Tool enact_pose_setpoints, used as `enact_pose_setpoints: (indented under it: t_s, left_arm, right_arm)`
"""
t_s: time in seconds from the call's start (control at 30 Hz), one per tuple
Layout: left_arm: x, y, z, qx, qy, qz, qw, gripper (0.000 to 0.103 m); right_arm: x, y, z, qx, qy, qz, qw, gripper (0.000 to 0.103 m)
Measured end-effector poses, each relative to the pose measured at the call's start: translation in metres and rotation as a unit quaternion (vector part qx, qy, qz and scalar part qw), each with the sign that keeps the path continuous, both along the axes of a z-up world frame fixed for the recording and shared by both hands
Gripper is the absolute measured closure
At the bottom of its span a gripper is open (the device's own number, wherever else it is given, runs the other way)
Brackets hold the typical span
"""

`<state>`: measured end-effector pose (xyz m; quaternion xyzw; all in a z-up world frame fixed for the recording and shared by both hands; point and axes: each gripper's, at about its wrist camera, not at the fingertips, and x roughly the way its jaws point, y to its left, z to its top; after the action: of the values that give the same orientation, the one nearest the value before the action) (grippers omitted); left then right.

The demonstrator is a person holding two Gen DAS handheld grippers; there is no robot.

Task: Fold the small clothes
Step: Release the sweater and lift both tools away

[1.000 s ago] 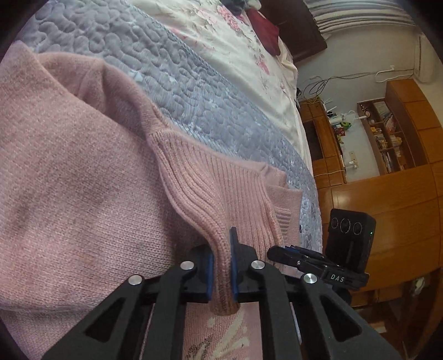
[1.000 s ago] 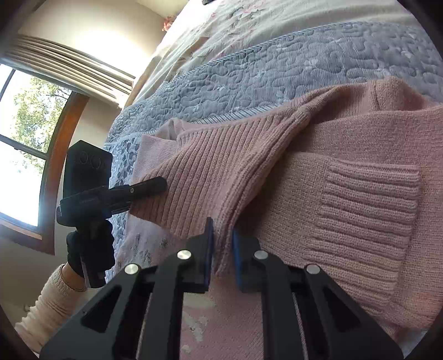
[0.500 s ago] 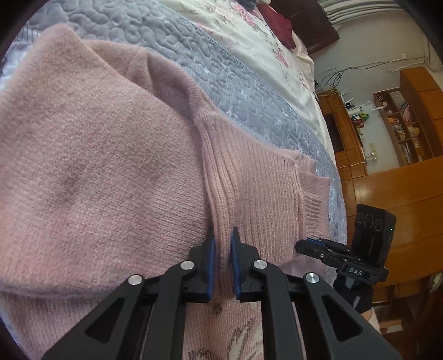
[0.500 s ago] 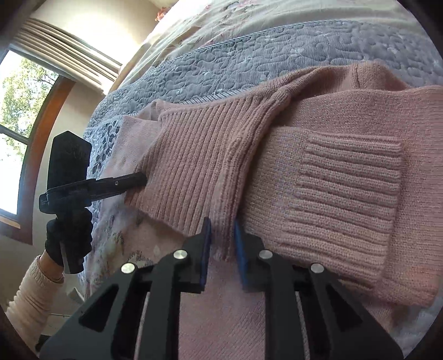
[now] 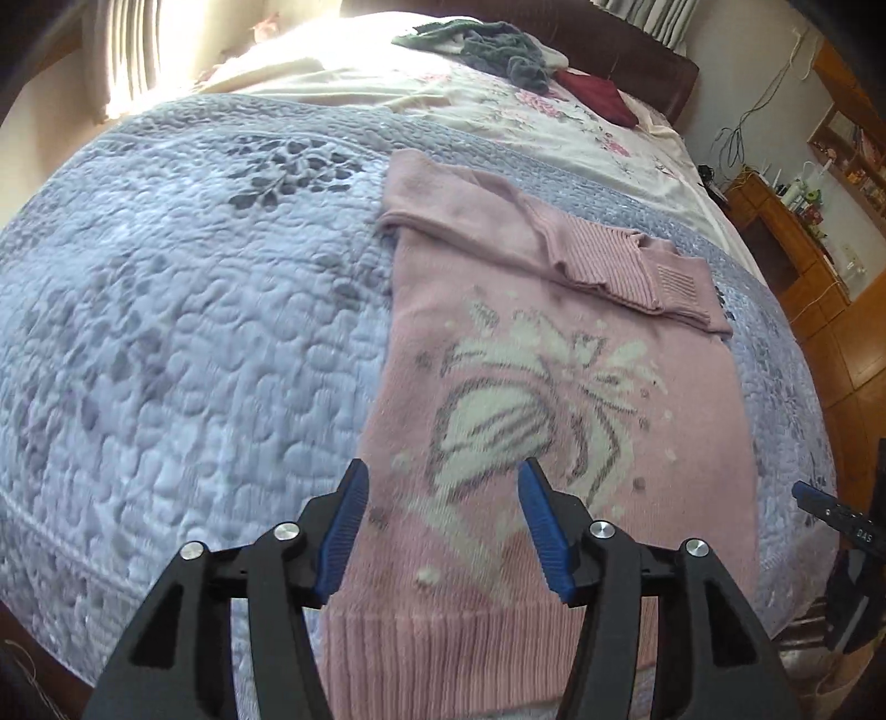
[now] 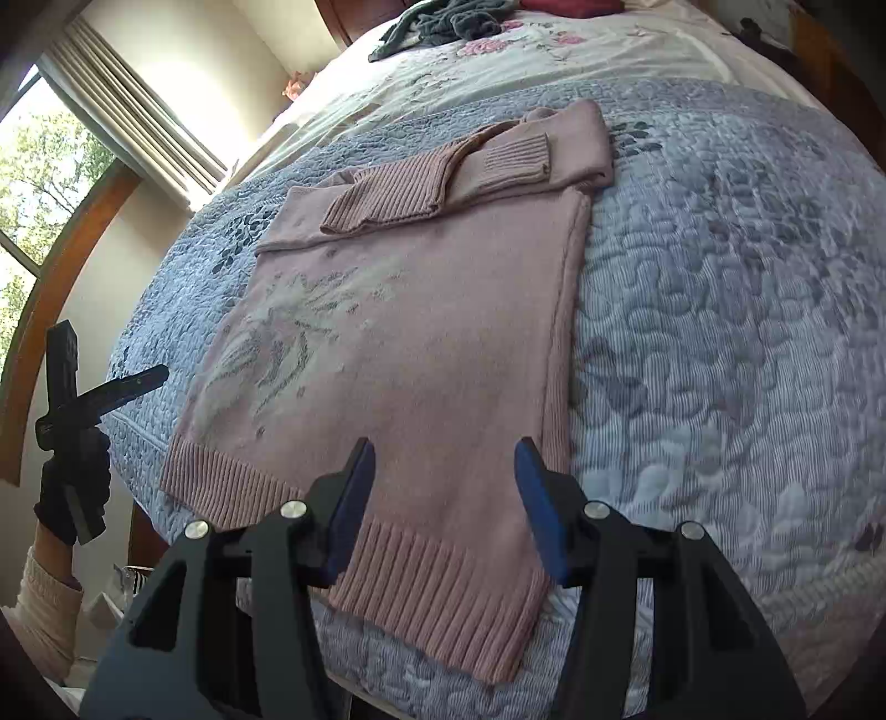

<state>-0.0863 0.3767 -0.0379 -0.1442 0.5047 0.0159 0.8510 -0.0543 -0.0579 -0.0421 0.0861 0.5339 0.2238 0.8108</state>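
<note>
Sweater (image 5: 554,387), pink knit with a white and grey motif on the front, lies flat on the quilted grey-blue bedspread (image 5: 194,332) of the bed. In the left wrist view, the left tool (image 5: 440,531) hangs above the lower part of the garment, jaws spread wide, with nothing between the blue pads (image 5: 343,531). The ribbed hem (image 5: 443,653) lies just below and between the fingers. Both sleeves (image 5: 626,266) are folded across the far, upper end of the sweater, well apart from the tool. Part of the right tool (image 5: 836,515) shows at the right edge of this view, beside the bed. A heap of dark clothing (image 5: 487,44) lies near the headboard.

In the right wrist view, the right tool (image 6: 443,498) hangs above the near hem corner of the sweater (image 6: 415,332), jaws wide apart and holding nothing. The ribbed hem (image 6: 432,581) runs between and below the pads (image 6: 537,509). The folded sleeves (image 6: 443,177) lie at the far end of the garment. The left tool (image 6: 111,387) appears at the left, off the edge of the bed, held by a dark-gloved hand (image 6: 72,487) with a cream sleeve (image 6: 44,609).
</note>
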Motion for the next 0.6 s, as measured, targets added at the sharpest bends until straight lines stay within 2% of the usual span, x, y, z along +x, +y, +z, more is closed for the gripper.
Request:
enact_pose_setpoints:
  t_s: [0.13, 0.23, 0.37, 0.5, 0.6]
  left_arm:
    - [-0.047, 0.017, -0.007, -0.018, 0.015, 0.025, 0.9994, 0.046]
    - [-0.069, 0.023, -0.017, -0.024, 0.025, 0.031, 0.9989, 0.046]
    - [-0.078, 0.025, -0.039, -0.012, 0.052, 0.036, 0.9979, 0.046]
    - [-0.082, 0.026, -0.059, -0.03, 0.07, 0.04, 0.9963, 0.046]
    - [-0.083, 0.024, -0.068, -0.036, 0.072, 0.04, 0.9959, 0.041]
  right_arm:
    - [-0.042, -0.017, -0.014, 0.005, 0.03, -0.03, 0.999, 0.05]
    - [-0.058, -0.022, -0.03, -0.009, 0.05, -0.038, 0.998, 0.05]
    - [-0.064, -0.026, -0.048, -0.018, 0.069, -0.053, 0.996, 0.05]
    - [-0.064, -0.027, -0.067, -0.03, 0.095, -0.06, 0.993, 0.052]
    - [-0.065, -0.027, -0.074, -0.011, 0.105, -0.059, 0.993, 0.05]
